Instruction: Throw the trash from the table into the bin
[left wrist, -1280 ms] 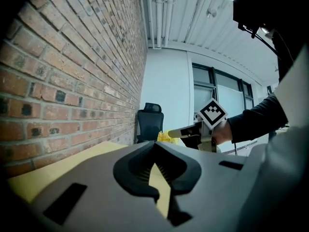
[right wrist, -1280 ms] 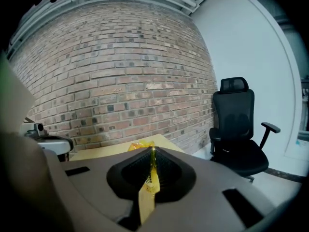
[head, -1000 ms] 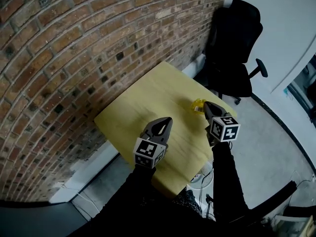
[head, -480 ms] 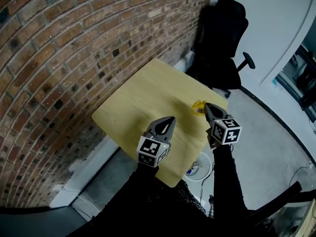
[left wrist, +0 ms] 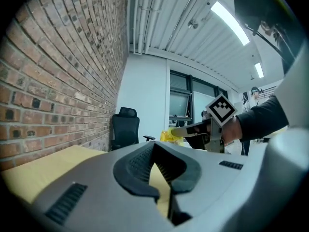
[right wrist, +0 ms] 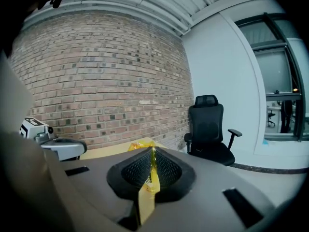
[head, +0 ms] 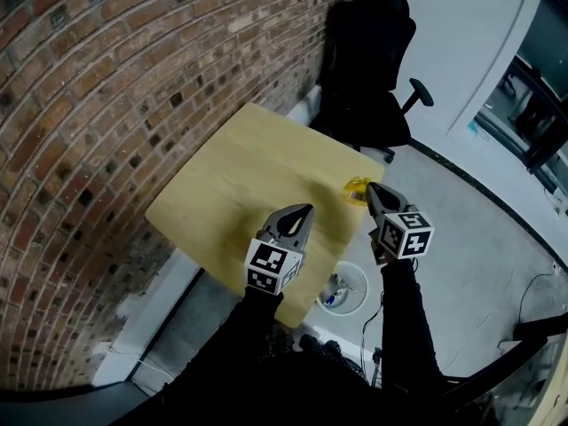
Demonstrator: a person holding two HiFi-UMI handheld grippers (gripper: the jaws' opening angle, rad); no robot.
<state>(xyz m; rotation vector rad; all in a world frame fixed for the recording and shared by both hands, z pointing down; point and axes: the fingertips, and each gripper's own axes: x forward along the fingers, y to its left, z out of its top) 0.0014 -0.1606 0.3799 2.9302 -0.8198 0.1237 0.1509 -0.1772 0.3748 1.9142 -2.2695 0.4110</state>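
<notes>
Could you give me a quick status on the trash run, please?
Left claw shut, empty. Right claw shut on yellow wrapper, near table edge. Bin on floor by table corner; nothing seen in the way.

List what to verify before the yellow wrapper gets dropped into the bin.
1. Right gripper shut on the crinkled yellow plastic wrapper: ok.
2. Left gripper shut, nothing between its jaws: ok.
3. White round bin in sight on the floor beside the pale wooden table: ok.
4. Wrapper above the bin: not ok; in the head view the bin lies nearer the person.
5. Room left in the bin: cannot tell; something already lies inside.
</notes>
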